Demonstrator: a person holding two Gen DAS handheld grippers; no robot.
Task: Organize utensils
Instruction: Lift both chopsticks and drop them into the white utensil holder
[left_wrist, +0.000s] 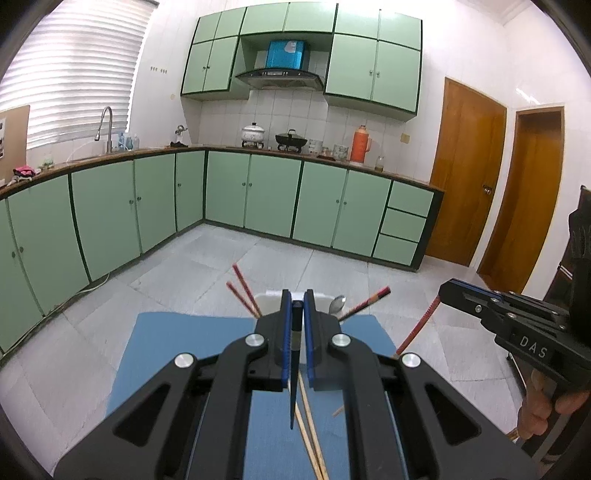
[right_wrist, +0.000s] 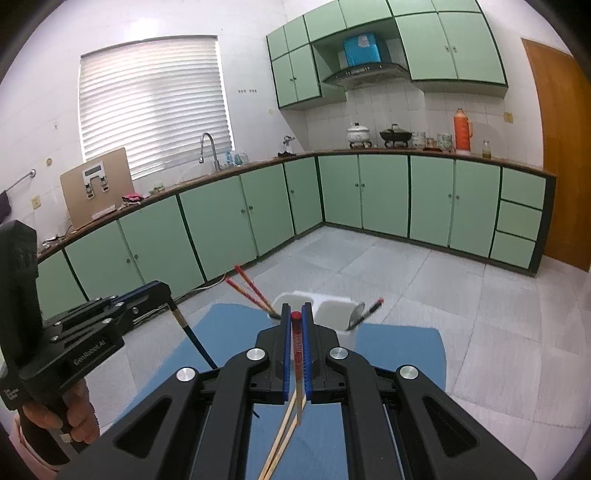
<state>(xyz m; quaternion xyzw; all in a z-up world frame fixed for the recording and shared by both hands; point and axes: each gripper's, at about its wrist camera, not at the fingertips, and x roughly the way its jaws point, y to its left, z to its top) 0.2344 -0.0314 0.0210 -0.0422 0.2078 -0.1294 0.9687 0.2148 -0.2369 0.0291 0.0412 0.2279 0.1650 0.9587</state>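
Both tongs are clamped shut on a chopstick each. The left tongs (left_wrist: 297, 306) pinch a dark blue chopstick (left_wrist: 294, 369) near its upper end, and the right tongs (right_wrist: 295, 317) pinch a red chopstick (right_wrist: 296, 343) just under its red cap.

Landmark: the white two-cup holder (right_wrist: 332, 310) at the far edge of the blue mat (right_wrist: 399, 350) on the bench. Both held sticks hang on the near side of the holder, above the mat. Red chopsticks (right_wrist: 251, 288) already lean out of its left cup; a spoon (right_wrist: 356, 314) and another red stick stand in its right cup. Two pale wooden chopsticks (right_wrist: 284, 435) lie on the mat, nearer than the holder.

Each held stick runs along its tongs, cap end toward the holder and thin tip trailing down toward the mat. To drop them well, I judge each should be carried over a cup, turned so the tip points down, then lowered inside the rim before letting go. The cup of leaning red sticks looks right for the red one.
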